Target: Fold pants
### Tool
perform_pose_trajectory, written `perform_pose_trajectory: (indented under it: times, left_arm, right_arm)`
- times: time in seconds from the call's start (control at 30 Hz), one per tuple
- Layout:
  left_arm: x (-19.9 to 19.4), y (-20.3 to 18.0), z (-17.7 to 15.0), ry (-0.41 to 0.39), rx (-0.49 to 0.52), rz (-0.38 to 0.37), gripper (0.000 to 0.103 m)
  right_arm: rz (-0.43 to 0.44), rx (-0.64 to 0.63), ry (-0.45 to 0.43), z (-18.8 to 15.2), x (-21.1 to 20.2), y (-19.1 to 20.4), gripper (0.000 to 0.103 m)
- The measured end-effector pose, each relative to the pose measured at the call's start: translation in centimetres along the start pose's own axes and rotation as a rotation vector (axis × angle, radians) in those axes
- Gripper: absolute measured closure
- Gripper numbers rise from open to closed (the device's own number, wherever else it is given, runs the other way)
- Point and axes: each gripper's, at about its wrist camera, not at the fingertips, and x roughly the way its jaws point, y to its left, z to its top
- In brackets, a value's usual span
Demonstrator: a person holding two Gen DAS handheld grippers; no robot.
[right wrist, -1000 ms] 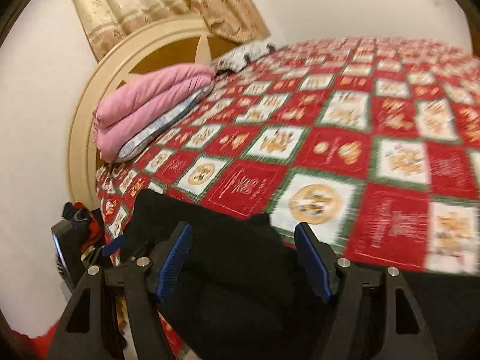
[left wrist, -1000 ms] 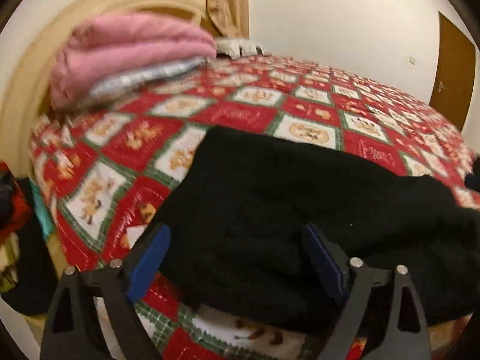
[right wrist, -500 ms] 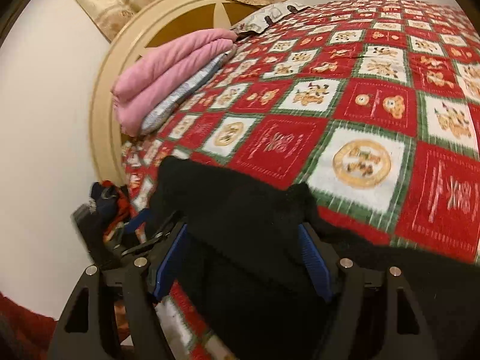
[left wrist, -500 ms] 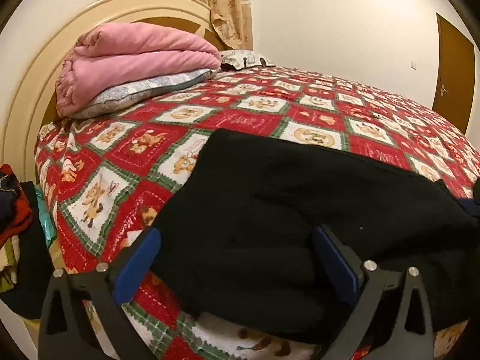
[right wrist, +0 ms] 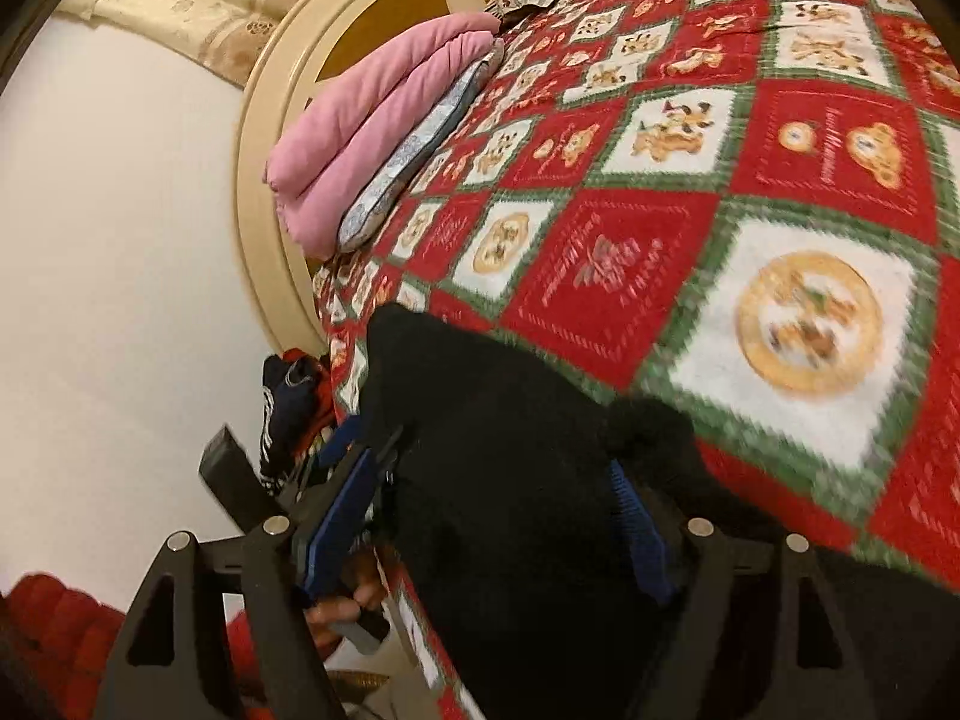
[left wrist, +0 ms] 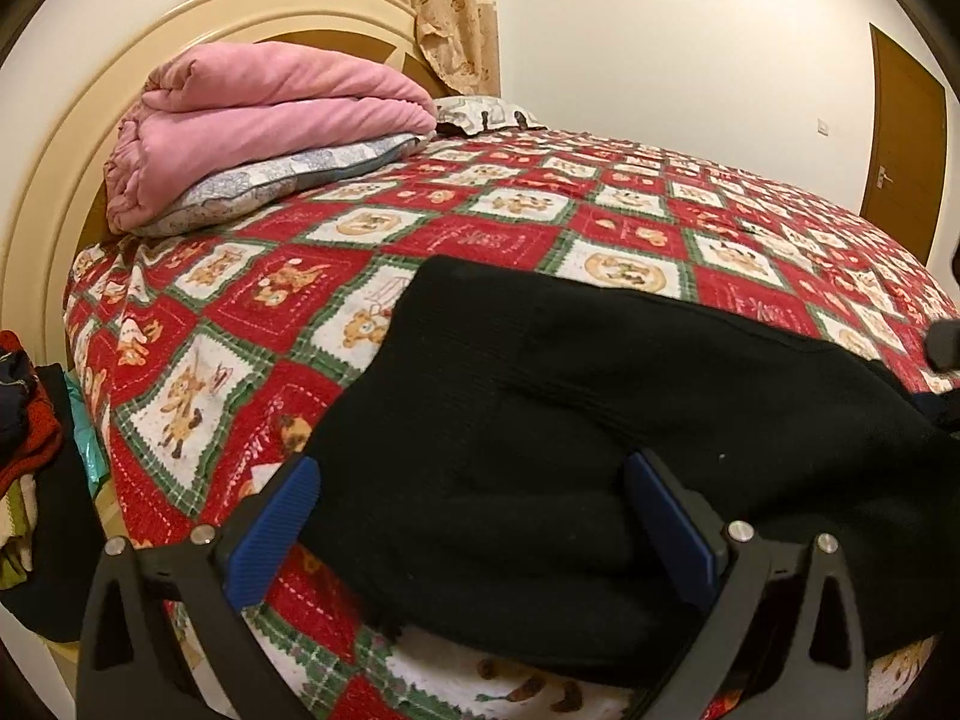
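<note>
Black pants (left wrist: pixel 540 396) lie folded on a red, green and white patchwork quilt (left wrist: pixel 456 228), close to the bed's near edge. My left gripper (left wrist: pixel 474 513) stands wide open over the pants' near end, its blue pads (left wrist: pixel 276 519) apart from the cloth. In the right wrist view the pants (right wrist: pixel 510 480) bulge up between the fingers of my right gripper (right wrist: pixel 486 516). Its jaws are opening, and a narrow gap shows beside the left pad (right wrist: pixel 336 516). The left gripper (right wrist: pixel 345 444) and a hand (right wrist: pixel 339 606) show behind that finger.
A folded pink blanket (left wrist: pixel 264 114) rests on a pillow (left wrist: pixel 264 186) against the round cream headboard (left wrist: pixel 54 180). A heap of clothes (left wrist: pixel 24 420) sits off the bed's left side. A brown door (left wrist: pixel 906 144) is at the far right.
The left fingers spread a little wider while that hand stayed put. The right gripper tipped down, rolled and came closer over the pants, and its fingers spread slightly.
</note>
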Motion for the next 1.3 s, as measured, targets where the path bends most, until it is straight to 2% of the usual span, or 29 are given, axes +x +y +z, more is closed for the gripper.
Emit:
perform_pose_trajectory:
  times: [0.1,0.2,0.27,0.3,0.4,0.47,0.5,0.53,0.6,0.7,0.77,0.87,0.93,0.97,1.0,1.07,1.1,1.13,1.2,1.27,1.3]
  left_arm:
    - [0.0,0.0,0.0,0.001,0.001,-0.003,0.000]
    - [0.0,0.0,0.0,0.001,0.004,-0.003,0.000]
    - [0.1,0.0,0.0,-0.003,0.013,-0.007,0.000]
    - [0.1,0.1,-0.1,-0.006,0.015,-0.008,0.000]
    - [0.1,0.1,-0.1,-0.015,0.034,-0.018,0.000]
    - [0.2,0.2,-0.1,-0.015,0.046,-0.025,0.000]
    - [0.2,0.2,0.0,-0.015,0.048,-0.027,0.000]
    - [0.2,0.3,0.0,-0.015,0.053,-0.028,0.000]
    - [0.2,0.3,0.0,-0.016,0.055,-0.032,0.000]
    - [0.2,0.3,0.0,-0.021,0.051,-0.033,0.000]
    - [0.1,0.2,-0.1,-0.023,0.047,-0.025,0.000]
    - [0.2,0.1,0.2,-0.003,0.053,-0.018,0.000]
    - [0.2,0.2,0.4,0.019,0.054,-0.022,0.000]
    - [0.3,0.3,0.7,0.039,0.054,-0.025,0.000]
    - [0.3,0.3,0.7,0.051,0.053,-0.026,0.000]
    - [0.1,0.5,1.3,0.090,0.032,-0.023,0.000]
    - [0.0,0.6,1.5,0.094,0.022,-0.021,0.000]
    - [-0.5,0.6,1.8,0.083,0.008,-0.025,0.000]
    - [-1.6,0.2,2.1,0.036,-0.008,-0.049,0.000]
    - [-1.7,-0.9,2.1,0.035,0.008,-0.052,0.000]
    - [-1.4,-1.5,2.0,0.056,0.021,-0.046,0.000]
  right_arm:
    - [0.007,-0.011,0.001,1.3,1.5,0.6,0.015]
    - [-0.041,0.016,-0.047,2.5,1.0,0.3,0.016]
    - [-0.014,0.065,-0.120,3.2,-0.5,-0.8,0.023]
    - [-0.008,0.085,-0.142,3.5,-1.3,-1.5,0.032]
    - [-0.032,0.094,-0.085,3.9,-1.8,-2.9,0.058]
    - [-0.048,0.064,-0.040,3.7,-2.2,-3.1,0.062]
    - [-0.096,0.047,-0.045,3.7,-2.8,-3.0,0.060]
    - [-0.234,0.012,-0.096,3.5,-4.3,-2.5,0.059]
    - [-0.373,-0.006,-0.182,2.8,-7.3,-2.1,0.059]
    - [-0.456,-0.026,-0.252,-0.1,-10.3,-0.5,0.055]
    - [-0.530,-0.072,-0.225,-2.7,-10.1,0.3,0.050]
    - [-0.717,-0.080,-0.153,-7.0,-9.3,-0.9,0.050]
    - [-0.728,-0.073,-0.214,-8.9,-11.5,-1.0,0.050]
    - [-0.767,-0.058,-0.217,-9.4,-12.6,-1.0,0.050]
    - [-0.849,-0.047,-0.222,-10.0,-13.8,-0.8,0.050]
    - [-0.944,-0.059,-0.294,-10.9,-17.0,-0.5,0.049]
    - [-1.022,-0.034,-0.356,-11.1,-19.5,-0.8,0.045]
    - [-1.089,0.013,-0.398,-11.1,-21.5,-1.4,0.033]
    - [-1.197,0.128,-0.473,-10.7,-25.2,-3.0,0.023]
    - [-1.294,0.216,-0.549,-10.0,-28.7,-5.5,0.023]
    - [-1.338,0.238,-0.557,-9.9,-29.9,-6.6,0.023]
